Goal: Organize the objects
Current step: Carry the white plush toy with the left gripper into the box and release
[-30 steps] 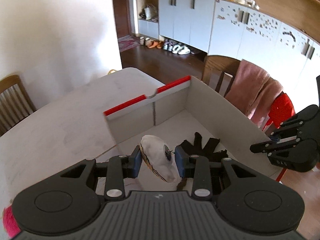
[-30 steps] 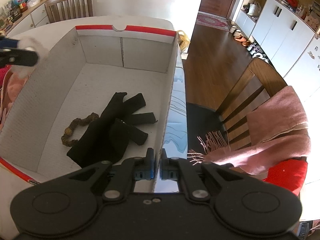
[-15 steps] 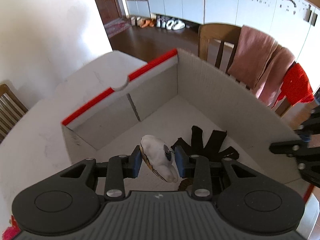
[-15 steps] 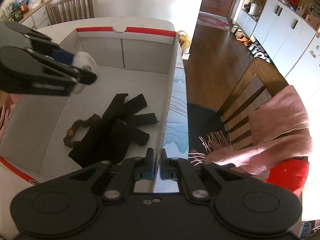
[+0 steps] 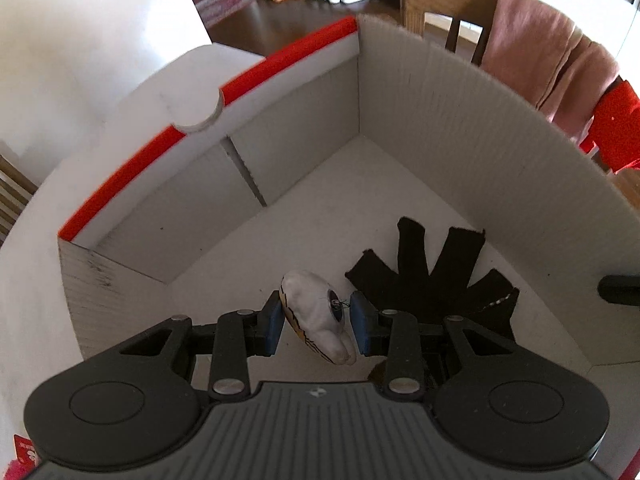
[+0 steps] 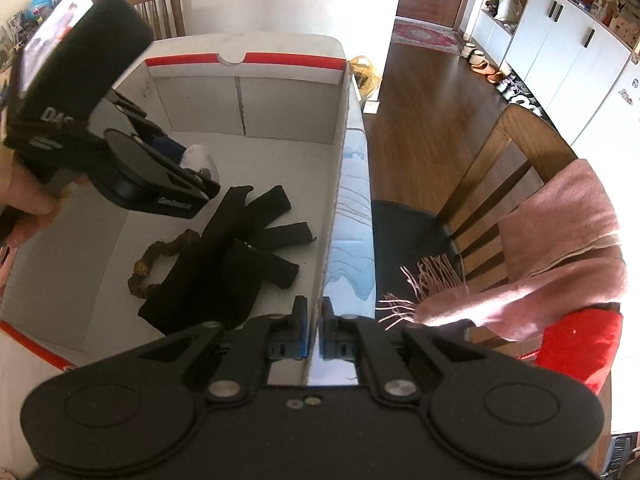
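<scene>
L gripper (image 5: 316,322): jaws part-open, blue pads clamped either side of a small white plush toy (image 5: 318,316). Toy's long axis runs roughly along the finger line, angled a little, rounded end away from the camera, narrower end toward the gripper body. A small metal ring shows on its R flank at the pad. Toy is off the floor of the box, inside the box walls, per R wrist view.

R gripper (image 6: 314,334): jaws fully closed, pinching the near end of the box's R side wall (image 6: 338,184); wall edge sits between the pads. Judged: R hand steadies the box, L hand does the placing.

Directly below and just R of the toy: black gloves (image 5: 436,276) spread on the box floor, fingers fanned. Beside them, nearer the box's L wall, a brown bead string (image 6: 160,258). Key relation: bare floor lies ahead-left of the L fingers, toward the far red-edged wall (image 5: 200,120); gloves lie ahead-right. A release here likely drops the toy at the gloves' edge; shift ahead-left for clear floor.

Beyond box: white table (image 5: 160,92), wooden chair with pink scarf (image 6: 560,240), white cabinets.
</scene>
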Demonstrator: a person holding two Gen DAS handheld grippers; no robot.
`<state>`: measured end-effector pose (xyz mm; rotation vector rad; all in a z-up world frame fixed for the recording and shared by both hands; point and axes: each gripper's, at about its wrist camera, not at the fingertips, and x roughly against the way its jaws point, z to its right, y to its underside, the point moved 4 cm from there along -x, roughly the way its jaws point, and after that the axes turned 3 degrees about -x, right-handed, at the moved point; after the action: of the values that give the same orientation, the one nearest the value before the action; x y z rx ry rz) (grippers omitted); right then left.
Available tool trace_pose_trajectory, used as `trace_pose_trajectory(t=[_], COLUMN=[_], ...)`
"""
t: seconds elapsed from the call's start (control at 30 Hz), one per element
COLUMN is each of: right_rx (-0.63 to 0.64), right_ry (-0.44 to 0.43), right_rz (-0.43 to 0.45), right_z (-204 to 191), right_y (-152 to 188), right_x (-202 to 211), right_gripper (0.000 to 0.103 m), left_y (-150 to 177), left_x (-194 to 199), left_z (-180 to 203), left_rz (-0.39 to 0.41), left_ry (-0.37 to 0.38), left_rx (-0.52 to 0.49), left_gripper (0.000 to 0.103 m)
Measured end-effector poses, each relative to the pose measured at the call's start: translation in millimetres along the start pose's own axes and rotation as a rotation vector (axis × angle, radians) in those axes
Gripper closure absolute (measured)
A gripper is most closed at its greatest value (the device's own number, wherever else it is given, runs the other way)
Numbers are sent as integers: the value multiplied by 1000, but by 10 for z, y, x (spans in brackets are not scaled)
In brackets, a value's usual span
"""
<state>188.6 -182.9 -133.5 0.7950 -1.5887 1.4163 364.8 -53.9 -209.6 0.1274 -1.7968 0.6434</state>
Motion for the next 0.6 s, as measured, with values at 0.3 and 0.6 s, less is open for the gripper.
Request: trace_pose_trajectory(t=[0.3,0.6], right_rx=[-5,-6], right_ry=[-3,4], right_rz=[-1,-5], right_z=[6,-6], right_y=[1,-3], right_x=[-2,-20], right_gripper=[99,99], left_y=[25,52], left_x=[-46,151], left_z=[-2,2], left_rz=[-24,38], left_ry=[17,24], left_rx=[-5,-6], left_gripper=[66,39])
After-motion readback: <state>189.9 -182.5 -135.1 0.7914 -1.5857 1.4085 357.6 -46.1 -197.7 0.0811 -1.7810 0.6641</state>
